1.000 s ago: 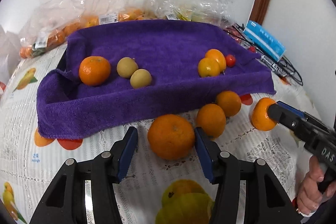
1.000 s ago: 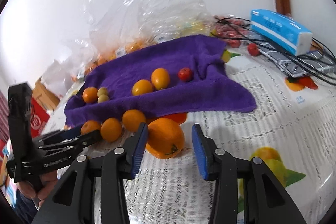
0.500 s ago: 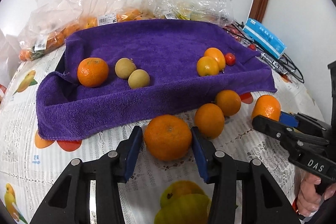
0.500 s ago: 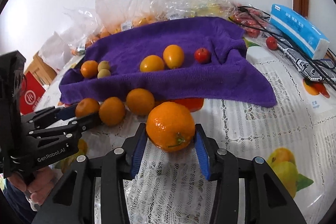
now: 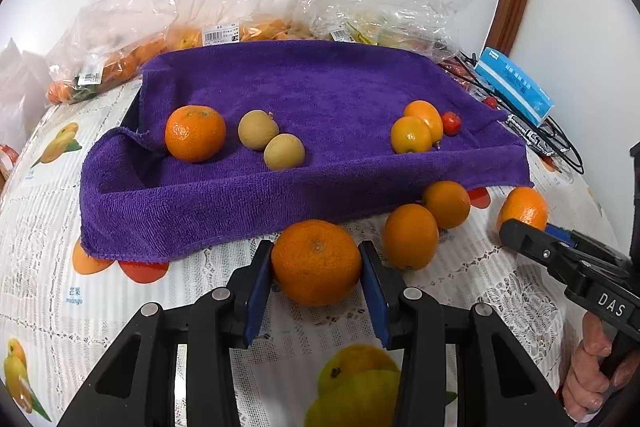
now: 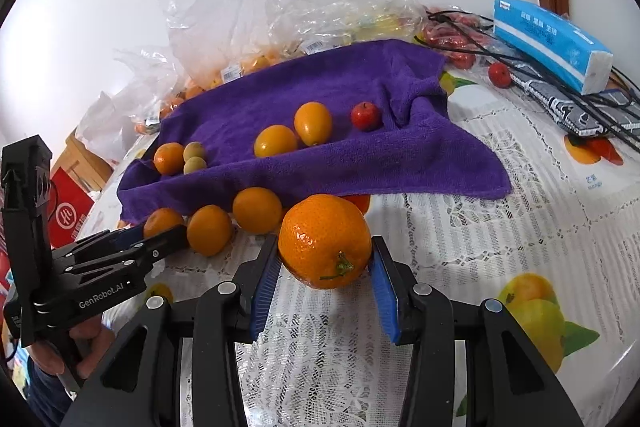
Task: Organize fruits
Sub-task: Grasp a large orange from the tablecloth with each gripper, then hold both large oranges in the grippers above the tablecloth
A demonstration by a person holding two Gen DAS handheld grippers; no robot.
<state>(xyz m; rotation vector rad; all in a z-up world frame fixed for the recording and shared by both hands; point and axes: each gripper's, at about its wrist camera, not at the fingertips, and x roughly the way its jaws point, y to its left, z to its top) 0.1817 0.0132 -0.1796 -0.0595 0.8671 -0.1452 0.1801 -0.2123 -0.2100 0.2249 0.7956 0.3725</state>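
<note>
A purple towel (image 5: 304, 95) lies on the table and holds a tangerine (image 5: 195, 133), two longans (image 5: 258, 129), two kumquats (image 5: 411, 135) and a small red fruit (image 5: 451, 123). My left gripper (image 5: 316, 267) is shut on a large orange (image 5: 316, 262) at the towel's front edge. My right gripper (image 6: 324, 261) is shut on another orange (image 6: 325, 247), lifted off the tablecloth. Two loose oranges (image 5: 410, 235) lie between them. The right gripper shows in the left wrist view (image 5: 532, 227), the left gripper in the right wrist view (image 6: 160, 235).
Clear plastic bags of fruit (image 5: 248, 23) stand behind the towel. A blue tissue pack (image 6: 552, 43), black cables (image 6: 580, 95) and loose red fruits (image 6: 499, 74) lie at the right. The lace tablecloth (image 6: 480, 227) has printed fruit.
Both grippers have closed on their oranges. The right gripper has raised its orange off the tablecloth.
</note>
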